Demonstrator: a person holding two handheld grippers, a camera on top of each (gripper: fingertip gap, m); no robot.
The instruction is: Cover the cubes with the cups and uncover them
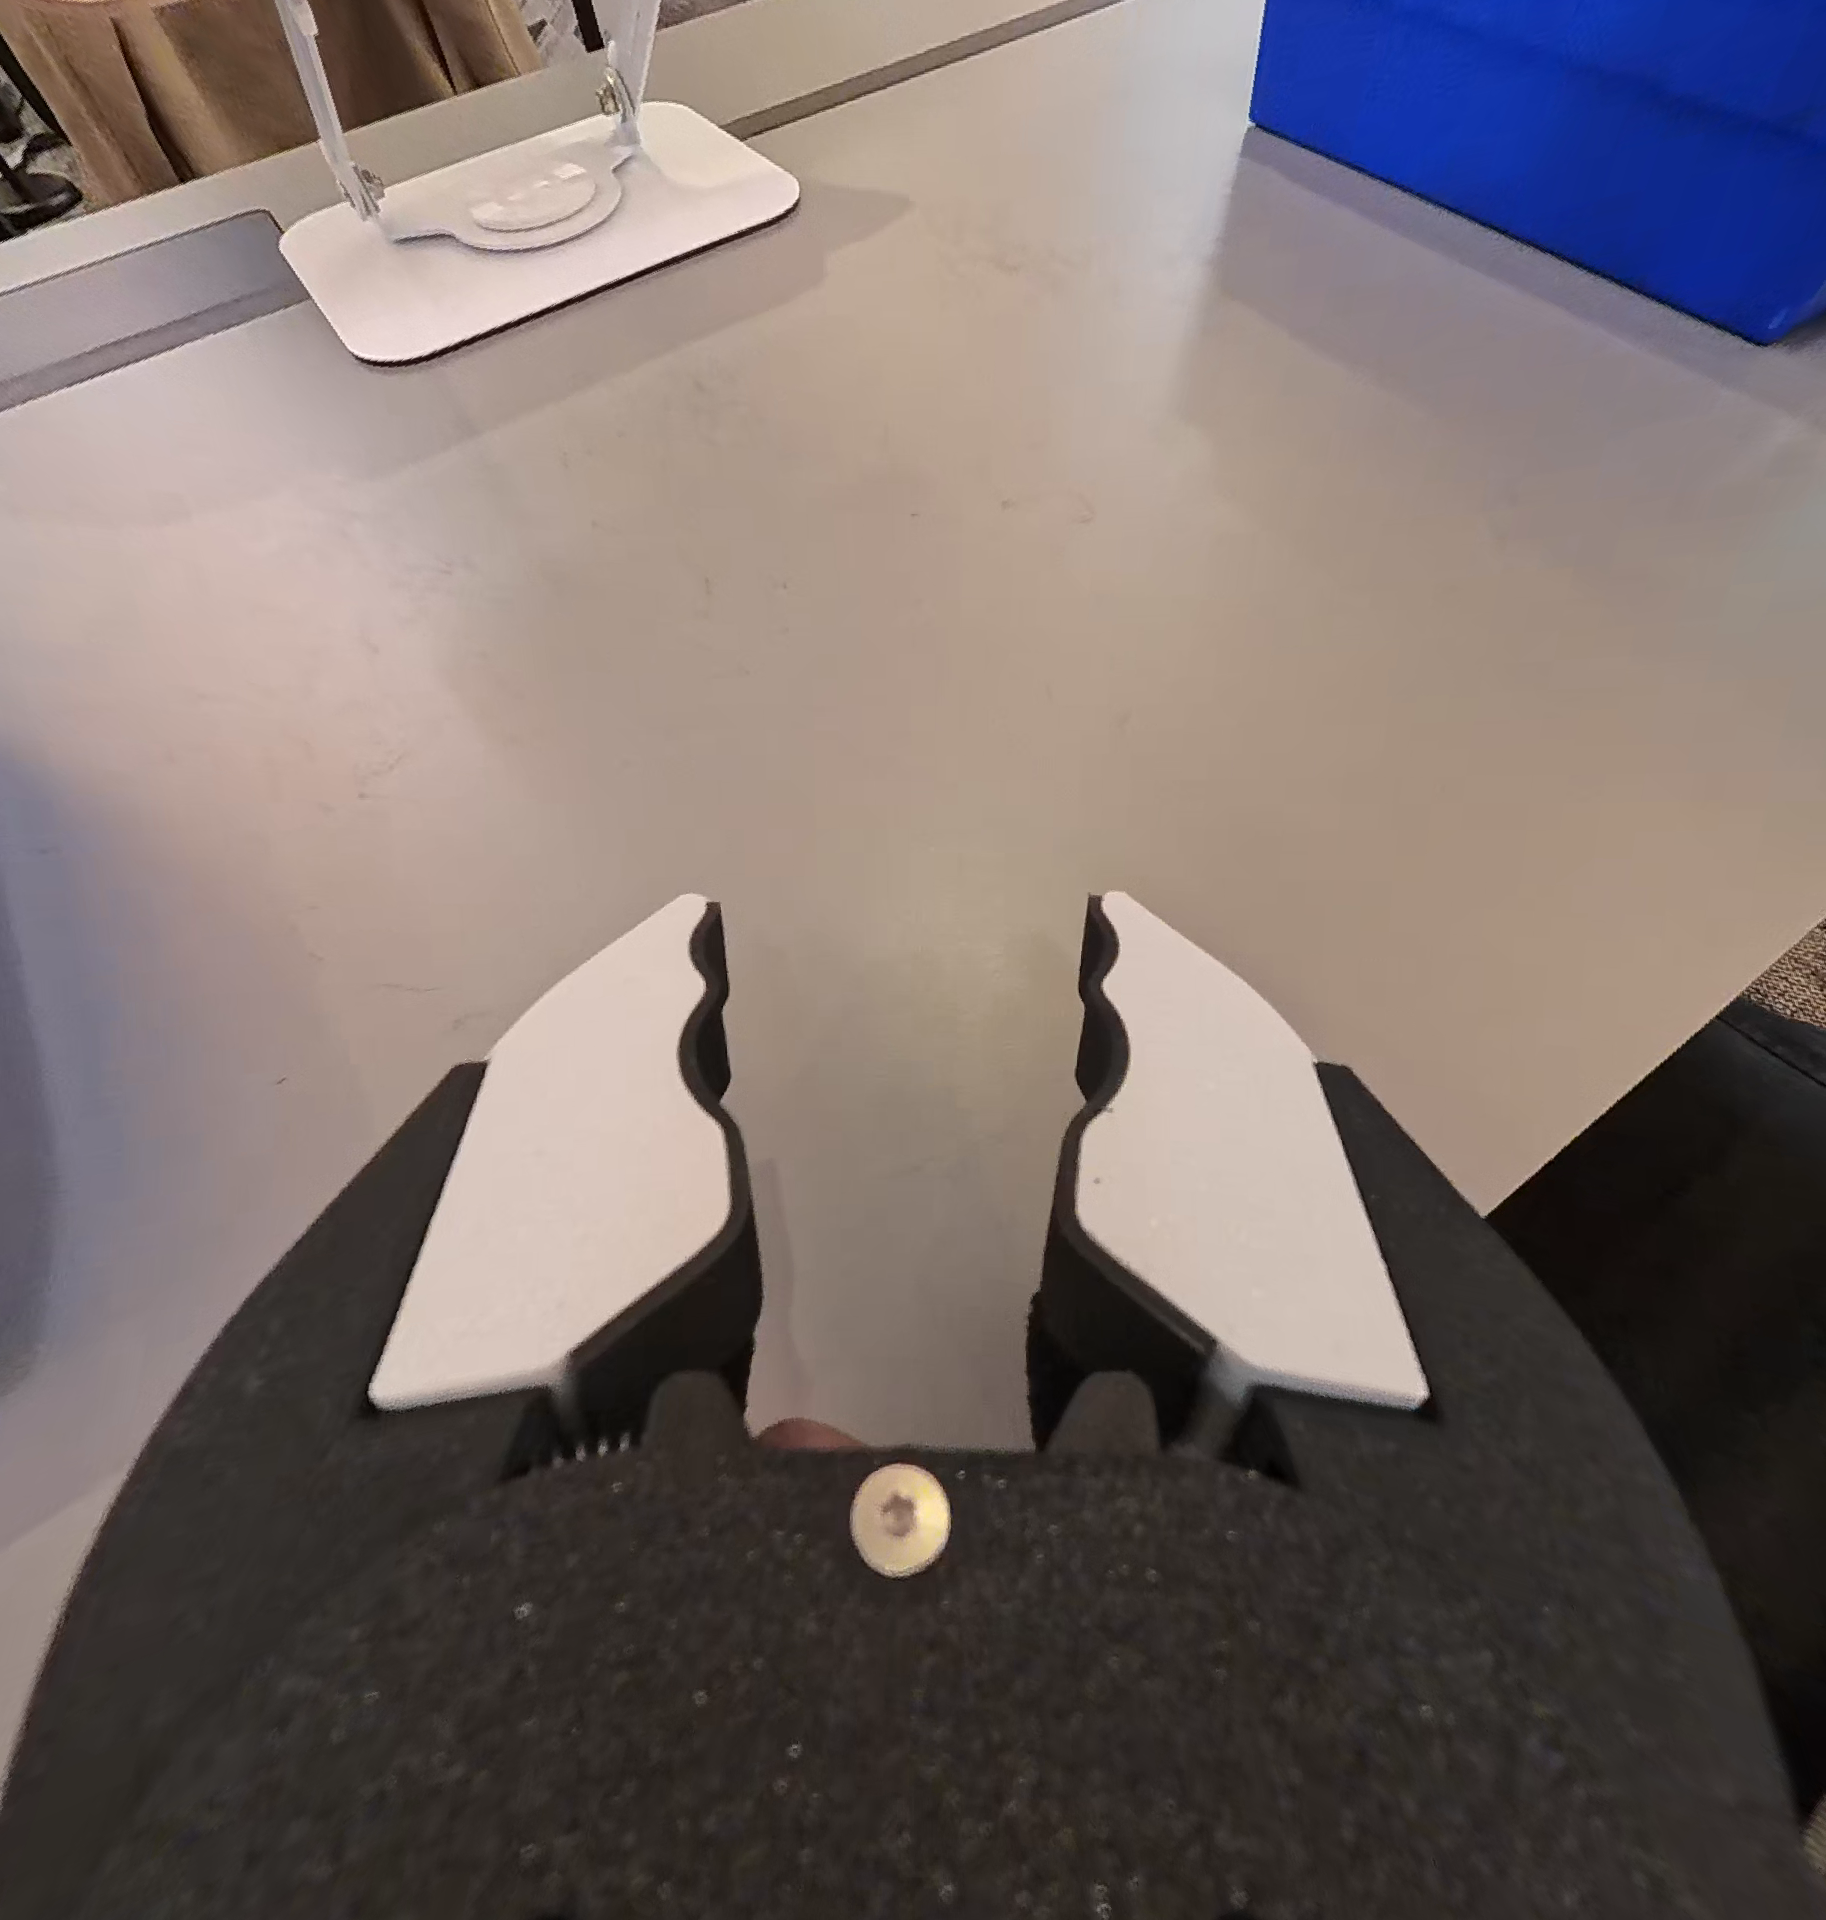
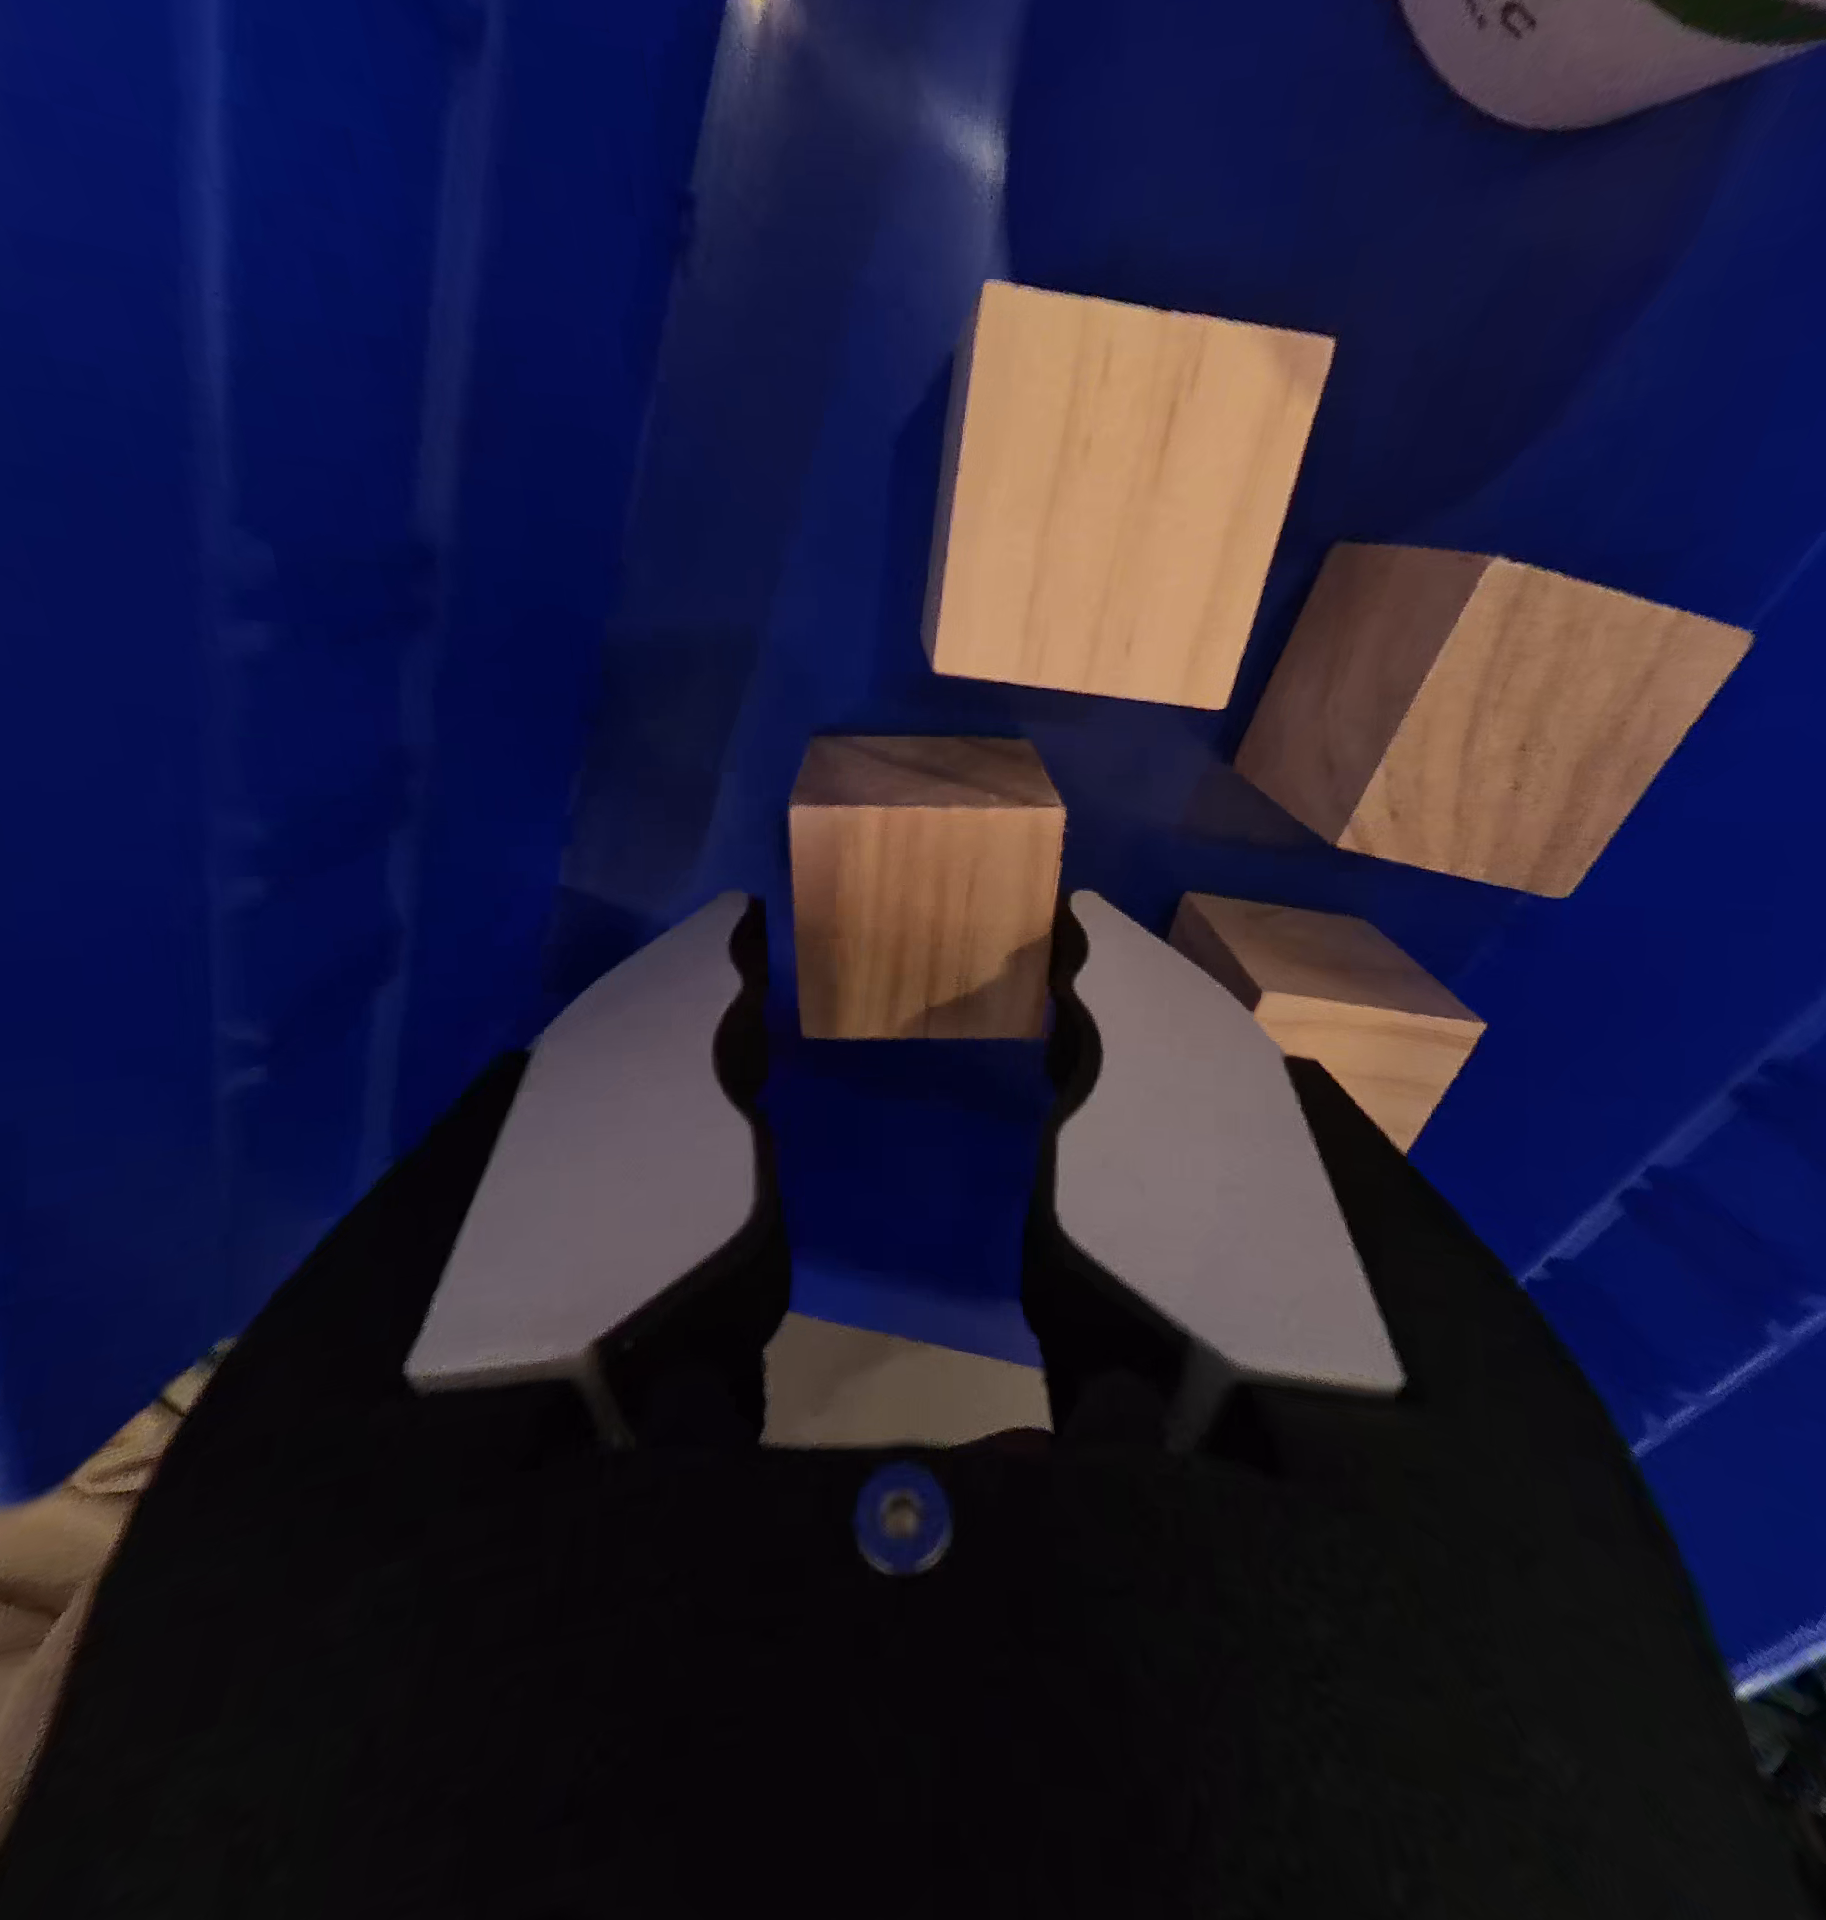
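Observation:
My right gripper [image 2: 909, 935] reaches down into a blue bin [image 2: 317, 623] that holds several wooden cubes. Its jaws stand on either side of one small cube [image 2: 924, 904]; the right finger touches it and a thin blue gap shows on the left side. A larger cube [image 2: 1127, 499] lies beyond it, and two more [image 2: 1491, 717] [image 2: 1335, 1008] lie to the right. A white cup-like object [image 2: 1574, 73] shows at the top right edge. My left gripper [image 1: 904, 935] is open and empty above a grey table [image 1: 888, 582]. No cube or cup shows in the left wrist view.
In the left wrist view a white stand base [image 1: 535, 229] sits at the back left and the blue bin [image 1: 1574, 145] at the back right. The table's edge [image 1: 1657, 1060] runs along the right, with a dark shape below it.

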